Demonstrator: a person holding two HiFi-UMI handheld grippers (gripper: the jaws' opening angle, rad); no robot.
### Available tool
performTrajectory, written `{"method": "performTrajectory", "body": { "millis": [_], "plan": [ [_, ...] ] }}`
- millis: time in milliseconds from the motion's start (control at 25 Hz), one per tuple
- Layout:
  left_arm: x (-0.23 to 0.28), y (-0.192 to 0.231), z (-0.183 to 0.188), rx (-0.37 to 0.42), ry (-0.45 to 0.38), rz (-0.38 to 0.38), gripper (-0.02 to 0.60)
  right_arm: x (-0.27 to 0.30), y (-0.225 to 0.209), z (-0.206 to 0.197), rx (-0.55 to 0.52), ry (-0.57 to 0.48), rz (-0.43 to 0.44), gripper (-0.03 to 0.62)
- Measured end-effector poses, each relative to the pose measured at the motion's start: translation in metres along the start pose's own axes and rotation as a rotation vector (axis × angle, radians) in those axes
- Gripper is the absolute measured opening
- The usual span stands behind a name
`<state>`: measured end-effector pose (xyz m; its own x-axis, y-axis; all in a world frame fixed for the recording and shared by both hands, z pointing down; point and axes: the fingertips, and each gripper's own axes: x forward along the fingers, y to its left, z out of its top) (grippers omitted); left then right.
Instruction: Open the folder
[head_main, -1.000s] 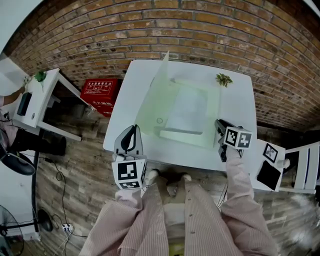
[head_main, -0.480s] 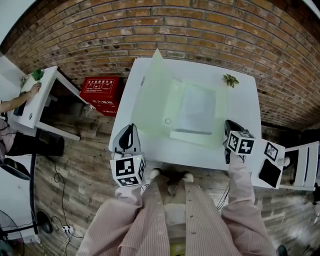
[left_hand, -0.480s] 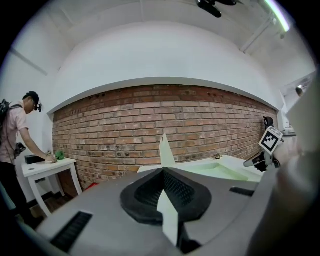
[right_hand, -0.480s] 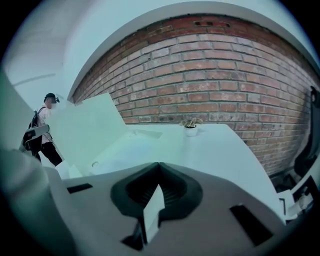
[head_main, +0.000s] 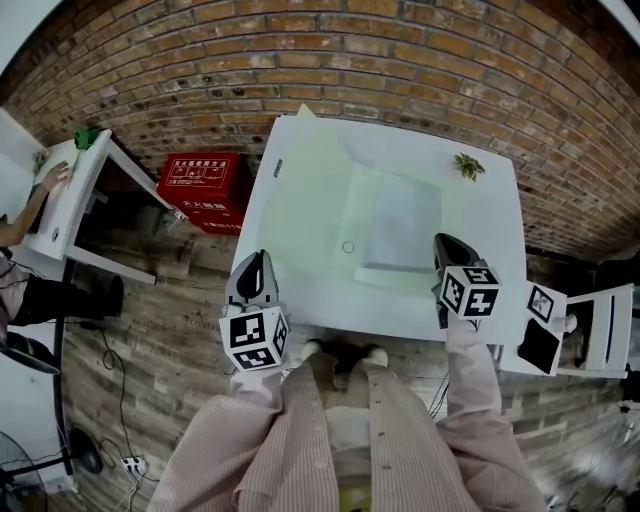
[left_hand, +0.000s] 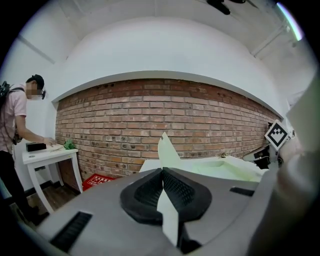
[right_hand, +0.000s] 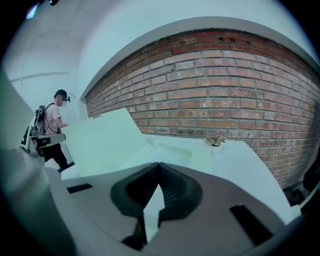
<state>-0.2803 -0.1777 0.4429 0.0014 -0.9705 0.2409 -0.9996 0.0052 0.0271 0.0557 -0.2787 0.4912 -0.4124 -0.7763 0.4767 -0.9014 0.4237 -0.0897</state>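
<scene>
Folder flat-looking from head view, cover visibly raised in gripper views

A pale green, translucent folder is seen ahead of the fingertips on a white table. Black-and-white square markers are borne by the grey left gripper and right gripper. The sleeves are finely striped, seemingly pink and white.

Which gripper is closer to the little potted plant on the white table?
Right. The right gripper is over the table's near right side, on the plant's side; the left gripper is at the near left corner, across the folder.
</scene>
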Motion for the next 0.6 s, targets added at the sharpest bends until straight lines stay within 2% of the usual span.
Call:
{"method": "performTrajectory", "body": {
  "millis": [240,400,600],
  "plan": [
    [0.006,0.02,-0.015,-0.018,0.04,-0.02,0.002,0.015,0.05,0.003,-0.013,-0.017,0.04,0.005],
    [0.009,0.034,-0.028,-0.081,0.072,-0.037,0.006,0.023,0.082,0.007,-0.003,-0.045,0.06,0.005],
    [0.013,0.047,-0.042,-0.114,0.11,-0.054,0.013,0.029,0.122,0.01,-0.014,-0.091,0.091,0.005]
  ]
}}
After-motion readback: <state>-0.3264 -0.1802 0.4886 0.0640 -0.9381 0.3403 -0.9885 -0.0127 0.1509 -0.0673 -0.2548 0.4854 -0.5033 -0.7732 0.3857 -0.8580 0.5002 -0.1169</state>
